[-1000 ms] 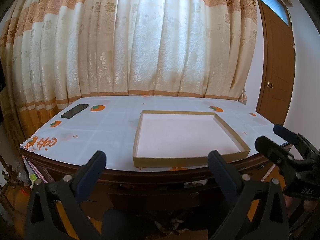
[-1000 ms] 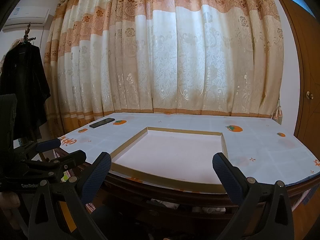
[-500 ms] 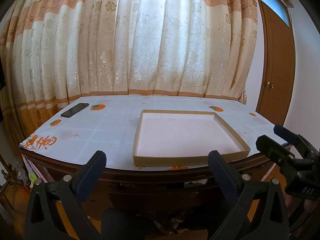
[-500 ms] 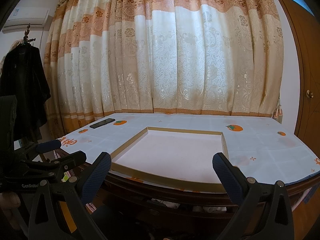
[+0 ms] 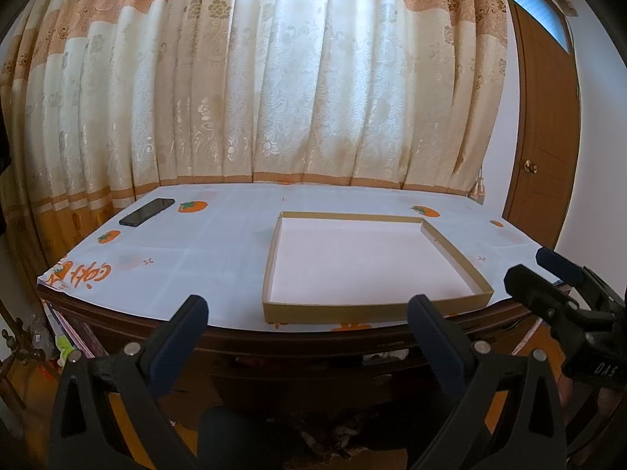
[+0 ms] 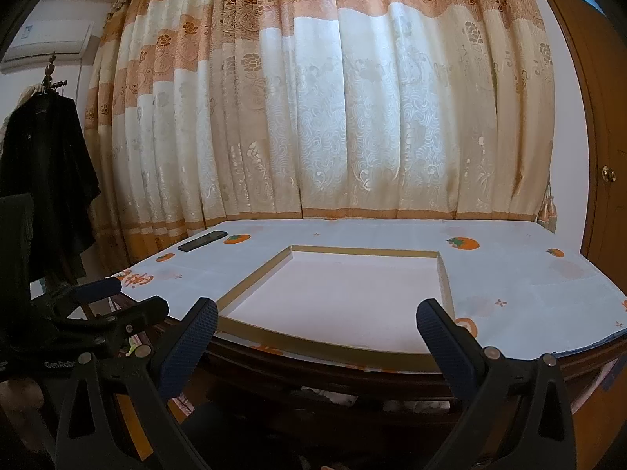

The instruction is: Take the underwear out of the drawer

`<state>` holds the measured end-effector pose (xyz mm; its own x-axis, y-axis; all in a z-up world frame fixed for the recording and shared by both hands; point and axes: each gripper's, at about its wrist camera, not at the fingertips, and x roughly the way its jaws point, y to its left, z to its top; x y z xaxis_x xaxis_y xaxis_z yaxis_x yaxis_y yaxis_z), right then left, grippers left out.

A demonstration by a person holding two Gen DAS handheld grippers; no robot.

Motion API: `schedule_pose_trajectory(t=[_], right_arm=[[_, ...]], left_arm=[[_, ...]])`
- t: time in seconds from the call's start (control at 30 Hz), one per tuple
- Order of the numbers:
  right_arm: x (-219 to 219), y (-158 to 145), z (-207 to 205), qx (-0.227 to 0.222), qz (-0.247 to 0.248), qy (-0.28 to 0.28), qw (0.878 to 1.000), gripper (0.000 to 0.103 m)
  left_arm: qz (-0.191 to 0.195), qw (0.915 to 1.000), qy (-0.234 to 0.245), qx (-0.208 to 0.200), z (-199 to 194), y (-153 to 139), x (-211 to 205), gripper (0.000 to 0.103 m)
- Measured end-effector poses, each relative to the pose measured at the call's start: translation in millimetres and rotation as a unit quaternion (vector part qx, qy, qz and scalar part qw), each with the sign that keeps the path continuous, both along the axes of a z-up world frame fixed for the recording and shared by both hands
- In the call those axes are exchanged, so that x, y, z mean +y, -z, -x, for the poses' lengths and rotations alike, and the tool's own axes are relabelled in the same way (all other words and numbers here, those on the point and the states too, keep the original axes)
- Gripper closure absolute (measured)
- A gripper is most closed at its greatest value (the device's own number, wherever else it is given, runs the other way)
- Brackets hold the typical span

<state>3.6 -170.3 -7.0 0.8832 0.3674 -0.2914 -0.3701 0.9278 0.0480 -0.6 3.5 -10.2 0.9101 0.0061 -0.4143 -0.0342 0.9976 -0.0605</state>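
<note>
Both grippers, left (image 5: pixel 305 319) and right (image 6: pixel 317 323), hang spread wide, holding nothing, level before the table (image 5: pixel 219 258). Drawer front (image 5: pixel 313 364) sits below the left gripper's fingers; underwear indistinct.

It was a room in a home. Patterned curtains (image 5: pixel 313 90) hung behind a wooden table (image 5: pixel 313 346) under a persimmon-print cloth (image 5: pixel 211 250), with a wooden door (image 5: pixel 548 137) at the right. A dark coat (image 6: pixel 43 172) hung near a wall air conditioner (image 6: pixel 47 45).
</note>
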Motion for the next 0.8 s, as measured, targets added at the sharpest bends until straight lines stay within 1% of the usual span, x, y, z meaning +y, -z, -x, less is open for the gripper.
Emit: schedule_pose_trajectory(t=[0.3, 0.4, 0.63, 0.8], right_arm=[[0.8, 7.3, -5.9, 0.000, 0.017, 0.004, 1.000, 0.000], [-0.3, 11.2, -7.1, -0.010, 0.016, -0.004, 1.000, 0.000], [-7.5, 42.0, -24.1, -0.027, 0.001, -0.039, 0.999, 0.000], [-12.3, 63.8, -36.9, -0.041, -0.005, -0.041, 0.998, 0.000]], left_arm=[[0.004, 0.9999, 0.000, 0.010, -5.5, 8.2, 0.1, 0.000], [0.006, 0.9999, 0.000, 0.016, -9.6, 11.6, 0.2, 0.000], [0.011, 0.9994, -0.002, 0.032, -21.3, 23.0, 3.6, 0.000], [0.014, 0.9990, -0.005, 0.041, -29.6, 30.8, 5.6, 0.000]])
